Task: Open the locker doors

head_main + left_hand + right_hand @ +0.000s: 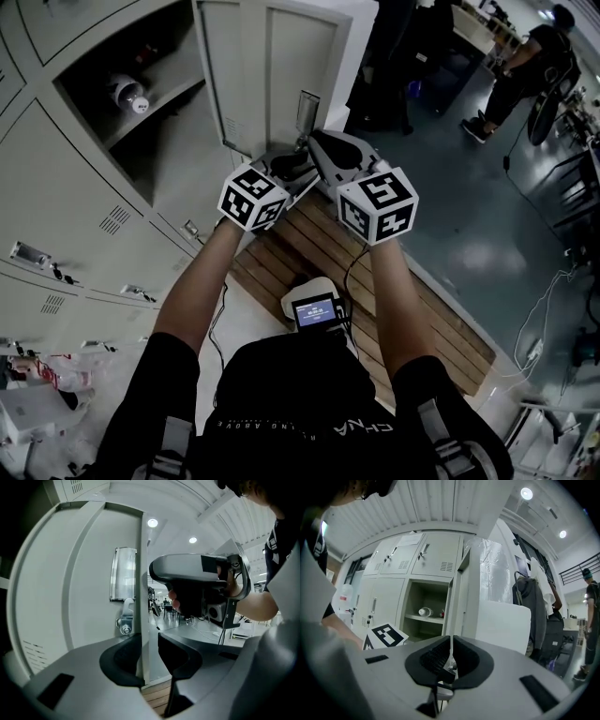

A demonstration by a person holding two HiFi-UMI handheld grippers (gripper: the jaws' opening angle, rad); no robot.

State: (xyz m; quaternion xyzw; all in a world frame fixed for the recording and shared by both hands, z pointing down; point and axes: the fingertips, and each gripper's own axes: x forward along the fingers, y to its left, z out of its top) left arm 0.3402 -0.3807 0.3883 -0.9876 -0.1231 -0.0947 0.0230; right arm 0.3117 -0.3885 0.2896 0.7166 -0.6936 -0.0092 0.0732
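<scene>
The grey locker door [281,66] stands swung open beside its locker [141,103], which holds a bottle [127,94] on a shelf. Both grippers are at the door's free edge. My left gripper [150,653] is open, with the door edge [139,620] between its jaws; a gap shows on the right side. The latch [125,620] sits just left of it. My right gripper [451,660] is shut on the thin door edge [461,602]. In the head view the left gripper [281,167] and right gripper [317,141] sit side by side.
Closed lockers [75,216] fill the left wall. A wooden slatted platform [319,244] lies under the door. A person [525,66] stands far back right. Coats [529,602] hang beyond the door. Cables [544,319] run across the floor at right.
</scene>
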